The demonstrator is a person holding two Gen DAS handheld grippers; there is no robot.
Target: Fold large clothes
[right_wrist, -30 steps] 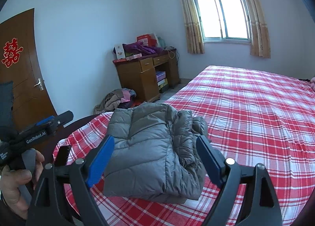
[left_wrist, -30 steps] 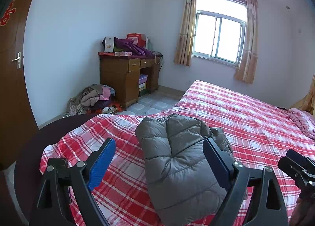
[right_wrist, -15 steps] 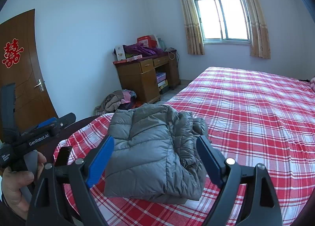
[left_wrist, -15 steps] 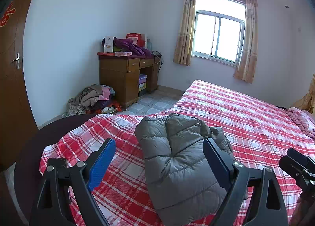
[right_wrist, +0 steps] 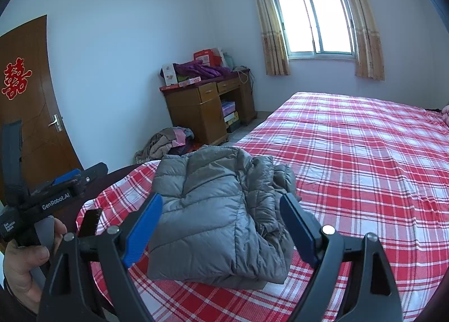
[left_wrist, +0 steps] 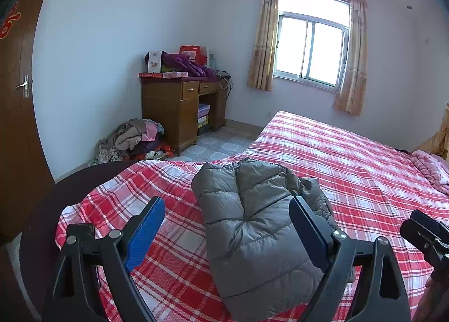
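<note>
- We are viewing the grey padded jacket (right_wrist: pixel 219 218) lying folded into a compact bundle on the bed (right_wrist: pixel 364 159), close to the bed's near corner.
- We are judging the folding as essentially done: the body panel is lying flat on top, while bunched layers are showing along the bundle's right side (right_wrist: pixel 269 198), so a final tidy or press may be all that is left.
- We are holding the left hand-held gripper (left_wrist: pixel 227 226) above the bundle with its jaws spread wide, gripping nothing.
- We are holding the right hand-held gripper (right_wrist: pixel 220 223) likewise, jaws spread and empty, clear of the fabric.
- We are noting the bed's near corner and left edge (left_wrist: pixel 92 195) just beside the bundle; a push to the left risks sliding it off.
- We are seeing a wide stretch of bare plaid sheet to the right and beyond the jacket, giving free room for moving it.
- We are noting the wooden desk (left_wrist: pixel 179 105) and a clothes pile (left_wrist: pixel 134 136) on the floor, both well apart from the bed.
</note>
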